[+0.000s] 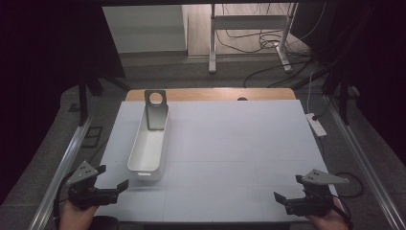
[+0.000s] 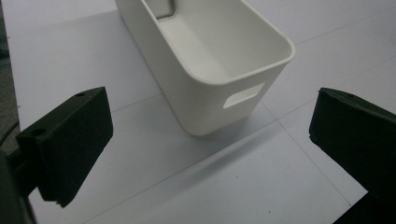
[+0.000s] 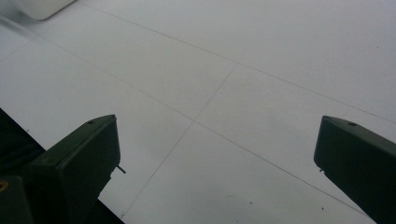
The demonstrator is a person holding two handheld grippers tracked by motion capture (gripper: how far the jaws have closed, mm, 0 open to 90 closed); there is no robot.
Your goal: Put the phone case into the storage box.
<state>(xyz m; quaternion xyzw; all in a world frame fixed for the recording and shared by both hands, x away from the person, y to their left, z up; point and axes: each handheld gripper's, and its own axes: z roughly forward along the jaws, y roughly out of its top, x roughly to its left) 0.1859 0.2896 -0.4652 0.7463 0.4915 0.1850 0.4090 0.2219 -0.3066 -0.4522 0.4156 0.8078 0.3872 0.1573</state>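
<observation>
A long white plastic bin [image 1: 148, 146] stands on the left half of the white table [image 1: 239, 158], running away from me. A grey metal plate with a round hole [image 1: 155, 109] leans upright in its far end; its lower edge [image 2: 164, 9] shows in the left gripper view. My left gripper [image 1: 113, 177] is held open just short of the bin's near end, with nothing between its jaws. In the left gripper view that near end, with its handle slot [image 2: 243, 95], lies straight ahead of the gripper [image 2: 208, 116]. My right gripper [image 1: 289, 188] is open and empty at the near right corner.
A white power strip [image 1: 316, 124] lies off the table's right edge, with cables on the floor behind. A wooden strip [image 1: 215, 94] borders the far edge. A corner of the bin [image 3: 39, 7] shows at the top left ahead of the right gripper [image 3: 217, 126].
</observation>
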